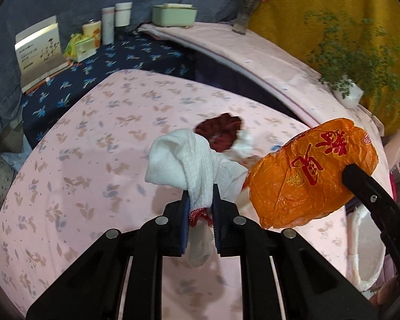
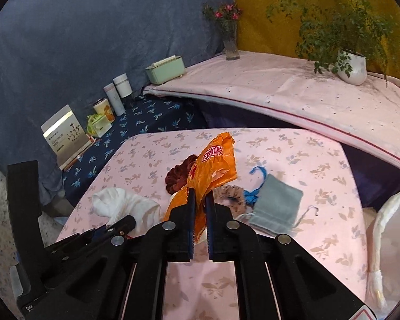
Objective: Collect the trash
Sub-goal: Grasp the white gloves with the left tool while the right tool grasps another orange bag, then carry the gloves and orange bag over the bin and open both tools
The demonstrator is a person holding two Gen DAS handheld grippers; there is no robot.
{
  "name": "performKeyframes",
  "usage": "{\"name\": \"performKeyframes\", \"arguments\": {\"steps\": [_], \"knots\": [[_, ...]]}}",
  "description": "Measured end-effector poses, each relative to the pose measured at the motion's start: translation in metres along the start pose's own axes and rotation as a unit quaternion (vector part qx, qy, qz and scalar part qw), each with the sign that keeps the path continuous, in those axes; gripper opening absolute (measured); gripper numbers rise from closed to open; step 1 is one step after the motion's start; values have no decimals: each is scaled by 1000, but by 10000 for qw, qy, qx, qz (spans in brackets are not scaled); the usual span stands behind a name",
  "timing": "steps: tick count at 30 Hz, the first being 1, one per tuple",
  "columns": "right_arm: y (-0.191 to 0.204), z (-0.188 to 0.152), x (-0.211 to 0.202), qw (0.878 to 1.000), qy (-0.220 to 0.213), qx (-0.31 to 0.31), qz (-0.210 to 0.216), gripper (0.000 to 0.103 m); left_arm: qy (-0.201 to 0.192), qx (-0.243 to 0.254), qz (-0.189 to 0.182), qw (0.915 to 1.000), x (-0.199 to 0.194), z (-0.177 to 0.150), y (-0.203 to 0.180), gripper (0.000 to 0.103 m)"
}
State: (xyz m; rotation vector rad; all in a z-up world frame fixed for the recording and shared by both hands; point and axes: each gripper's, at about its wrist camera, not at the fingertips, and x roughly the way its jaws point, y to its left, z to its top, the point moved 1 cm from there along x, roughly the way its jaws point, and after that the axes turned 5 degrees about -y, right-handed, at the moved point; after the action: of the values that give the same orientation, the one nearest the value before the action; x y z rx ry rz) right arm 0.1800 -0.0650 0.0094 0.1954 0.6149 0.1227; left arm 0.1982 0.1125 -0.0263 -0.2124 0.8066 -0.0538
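Observation:
My left gripper (image 1: pixel 201 186) is shut on a white knitted glove with a red cuff (image 1: pixel 189 160) and holds it above the pink floral table (image 1: pixel 93 138). The glove also shows in the right wrist view (image 2: pixel 125 204). My right gripper (image 2: pixel 200 192) is shut on a crumpled orange plastic wrapper with red print (image 2: pixel 216 165), which also shows at the right of the left wrist view (image 1: pixel 312 173). A white bin-bag rim (image 2: pixel 386 213) sits off the table's right edge.
On the table lie a dark red scrunchie (image 2: pixel 180 174), a brown scrunchie (image 2: pixel 233 192), a grey pouch (image 2: pixel 277 205) and a blue cord (image 2: pixel 256 184). Boxes, cups and a green container (image 2: pixel 165 73) stand at the back left. A vase (image 2: pixel 230 45) and potted plant (image 2: pixel 352 66) stand on the raised shelf.

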Motion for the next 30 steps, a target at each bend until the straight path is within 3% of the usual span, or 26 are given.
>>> {"name": "performKeyframes", "arguments": {"steps": [13, 20, 30], "knots": [[-143, -10, -85, 9908, -450, 777, -1009, 7, 11, 964, -835, 9918, -30, -31, -149, 14], [-214, -27, -116, 9797, -505, 1101, -1599, 7, 221, 1504, -1397, 9785, -29, -64, -231, 14], [-287, -56, -140, 9621, -412, 1471, -2258, 7, 524, 2032, -1906, 9590, -21, -105, -310, 14]]}}
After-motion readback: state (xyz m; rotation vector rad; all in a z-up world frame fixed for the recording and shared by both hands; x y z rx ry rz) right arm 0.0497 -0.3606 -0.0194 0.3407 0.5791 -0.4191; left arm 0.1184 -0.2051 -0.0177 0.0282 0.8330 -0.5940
